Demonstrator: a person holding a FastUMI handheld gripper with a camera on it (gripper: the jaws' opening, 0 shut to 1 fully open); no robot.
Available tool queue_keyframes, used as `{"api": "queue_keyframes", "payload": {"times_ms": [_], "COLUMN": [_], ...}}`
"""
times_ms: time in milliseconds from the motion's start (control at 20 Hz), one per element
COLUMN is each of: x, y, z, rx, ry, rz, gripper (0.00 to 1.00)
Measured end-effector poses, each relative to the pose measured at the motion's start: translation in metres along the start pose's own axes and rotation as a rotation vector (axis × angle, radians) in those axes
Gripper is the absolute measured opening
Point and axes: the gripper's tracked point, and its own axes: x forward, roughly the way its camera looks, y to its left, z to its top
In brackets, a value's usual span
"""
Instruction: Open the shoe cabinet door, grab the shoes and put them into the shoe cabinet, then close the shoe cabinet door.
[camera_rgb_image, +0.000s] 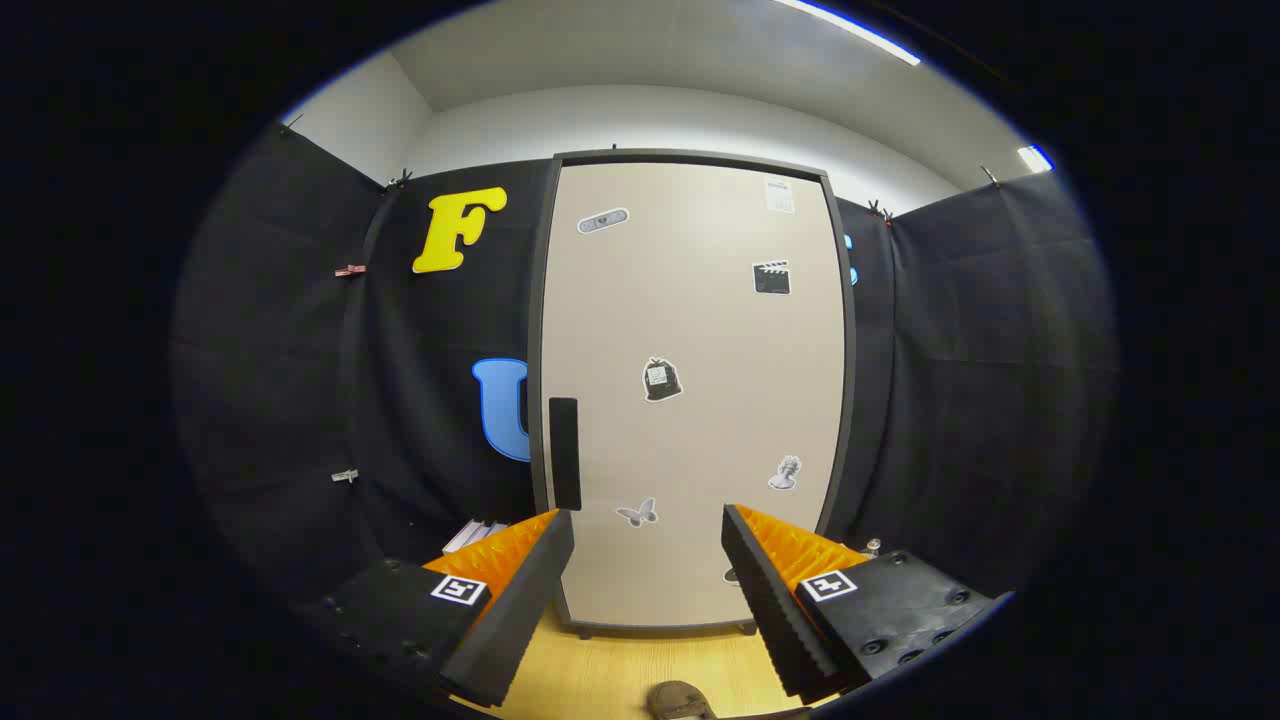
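Shoe cabinet (690, 400) standing upright straight ahead, beyond the fingers, on a pale wooden floor (620, 670). Door (700, 330) closed, a tall beige panel in a dark grey frame, covering the whole front. Dark vertical handle (565, 452) on the door's left edge, about mid-height, just above the tip of the left finger. Small stickers scattered over the door: an oval one (603, 220) near the upper left, a pale label (780, 195) at the upper right, a clapperboard (771, 277) below that, a dark bag shape (660, 380) near the centre, a butterfly (637, 514) low down between the fingers, and a grey figure (786, 472) low on the right. Gripper (648, 525) released, fingers spread wide apart and holding nothing, the lower part of the door and a strip of floor visible in the gap. Square black-and-white marker (459, 589) on the left finger's body, a matching one (828, 585) on the right. Brown rounded shape (678, 698), possibly a shoe, partly visible on the floor just below and between the fingers; too cut off to tell for sure. Black cloth wall (300, 400) hung behind and on both sides of the cabinet, pinned with small clips. Some pale flat items (473, 533) on the floor left of the cabinet, too small to identify. White wall (680, 120) above the cloth, ceiling with a strip light (850, 28).
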Motion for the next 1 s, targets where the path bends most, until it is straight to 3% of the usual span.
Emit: {"api": "queue_keyframes", "payload": {"times_ms": [1000], "x": [0.007], "y": [0.012], "z": [-0.003], "rx": [0.011], "ry": [0.018], "rz": [0.012], "gripper": [0.98]}}
